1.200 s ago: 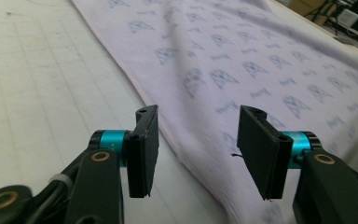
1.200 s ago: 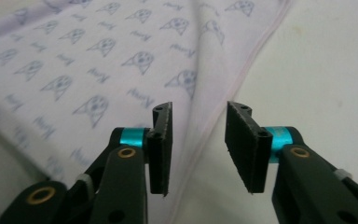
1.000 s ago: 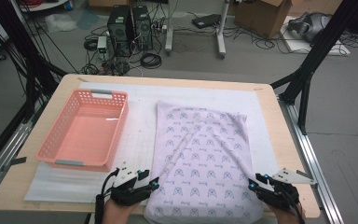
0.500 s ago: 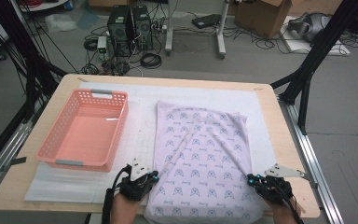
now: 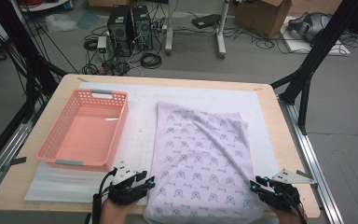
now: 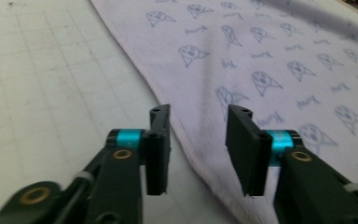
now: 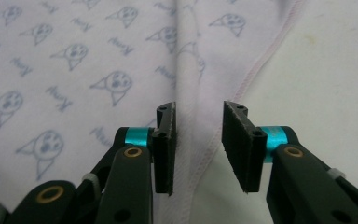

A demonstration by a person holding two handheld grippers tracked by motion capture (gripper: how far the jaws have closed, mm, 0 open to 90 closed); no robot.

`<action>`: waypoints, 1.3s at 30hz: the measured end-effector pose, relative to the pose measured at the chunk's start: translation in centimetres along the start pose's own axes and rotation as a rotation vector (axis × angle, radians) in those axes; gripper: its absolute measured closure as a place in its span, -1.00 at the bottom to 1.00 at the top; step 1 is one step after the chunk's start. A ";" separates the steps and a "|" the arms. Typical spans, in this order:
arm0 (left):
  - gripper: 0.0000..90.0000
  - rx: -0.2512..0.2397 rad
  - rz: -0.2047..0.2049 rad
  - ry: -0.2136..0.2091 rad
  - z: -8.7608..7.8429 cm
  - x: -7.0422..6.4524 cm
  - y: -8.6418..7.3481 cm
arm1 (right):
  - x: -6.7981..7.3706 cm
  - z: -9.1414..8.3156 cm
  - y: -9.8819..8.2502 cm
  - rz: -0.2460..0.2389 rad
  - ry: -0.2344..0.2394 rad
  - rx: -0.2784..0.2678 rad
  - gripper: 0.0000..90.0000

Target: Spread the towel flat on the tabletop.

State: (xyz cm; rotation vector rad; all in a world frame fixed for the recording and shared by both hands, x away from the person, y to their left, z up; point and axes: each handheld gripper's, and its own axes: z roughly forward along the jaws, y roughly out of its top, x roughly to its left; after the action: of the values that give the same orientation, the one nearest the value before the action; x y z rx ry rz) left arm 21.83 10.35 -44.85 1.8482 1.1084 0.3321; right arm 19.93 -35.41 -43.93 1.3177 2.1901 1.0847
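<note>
Patterned cloth [image 5: 200, 158] lies flat on the white mat [image 5: 140, 126], right of the pink basket [image 5: 86, 128], running from mid-table to the near edge.

Left gripper [image 5: 142, 183] sits at the cloth's near-left hem. In the left gripper view, the hem [image 6: 186, 135] runs between the 2 jaws, which have just been opening; they stand partly apart, pads off the fabric, holding nothing.

Right gripper [image 5: 257, 185] sits at the near-right hem. In the right gripper view, the stitched edge [image 7: 209, 149] passes through the gap. Its jaws have also just been opening, partly apart, gripping nothing.
</note>
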 end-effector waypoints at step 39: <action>0.24 -0.021 0.018 -0.047 -1.4 -0.8 -1.3 | 0.2 -1.2 -0.8 0.053 0.016 -0.036 0.43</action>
State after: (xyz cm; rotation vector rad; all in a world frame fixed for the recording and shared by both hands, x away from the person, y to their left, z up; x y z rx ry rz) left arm 19.77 10.74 -44.98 1.8392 1.0537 0.3083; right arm 18.60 -35.96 -43.80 1.3639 2.1480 1.1525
